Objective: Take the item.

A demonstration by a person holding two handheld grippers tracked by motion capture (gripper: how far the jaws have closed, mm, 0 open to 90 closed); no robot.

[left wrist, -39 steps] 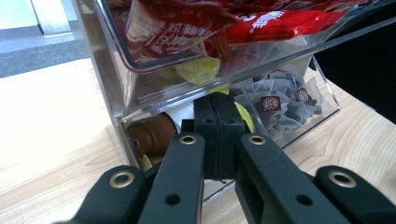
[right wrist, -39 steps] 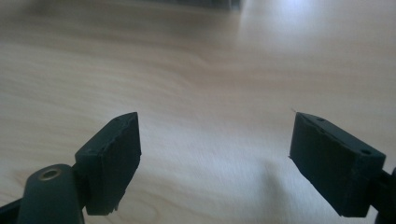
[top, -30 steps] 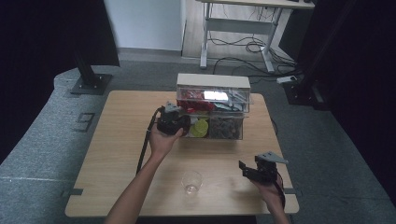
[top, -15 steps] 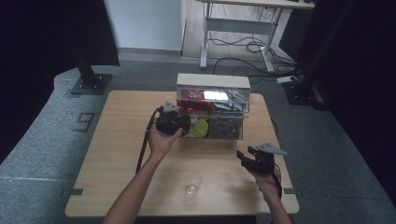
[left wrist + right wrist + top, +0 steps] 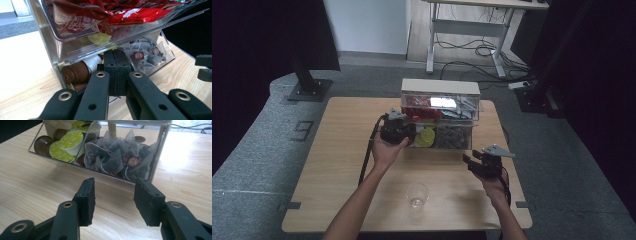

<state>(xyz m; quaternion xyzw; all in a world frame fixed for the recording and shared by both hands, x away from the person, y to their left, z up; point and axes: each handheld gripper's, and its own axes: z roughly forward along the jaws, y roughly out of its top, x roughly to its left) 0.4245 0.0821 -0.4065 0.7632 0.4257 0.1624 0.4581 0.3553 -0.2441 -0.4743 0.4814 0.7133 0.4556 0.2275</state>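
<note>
Forward toward the clear organizer [image 5: 439, 117] has come the right hand-held gripper [image 5: 113, 195], jaws narrowing yet apart and empty, tea bags [image 5: 117, 160] just ahead, while the left hand-held gripper [image 5: 117, 72] stays pressed together at the capsule drawer [image 5: 75, 75].

1. Surface [image 5: 337, 150]: pale wood-grain top, smooth, matt.
2. Organiser box [image 5: 160, 150]: clear glossy plastic.
3. Sachets [image 5: 130, 13]: shiny red foil.
4. Tea bags [image 5: 112, 157]: fine translucent mesh.
5. Capsules [image 5: 67, 143]: smooth plastic, matt green lids.
6. Cup [image 5: 417, 194]: clear plastic.
7. Right claw [image 5: 113, 195]: matt black, rough-edged pads.
</note>
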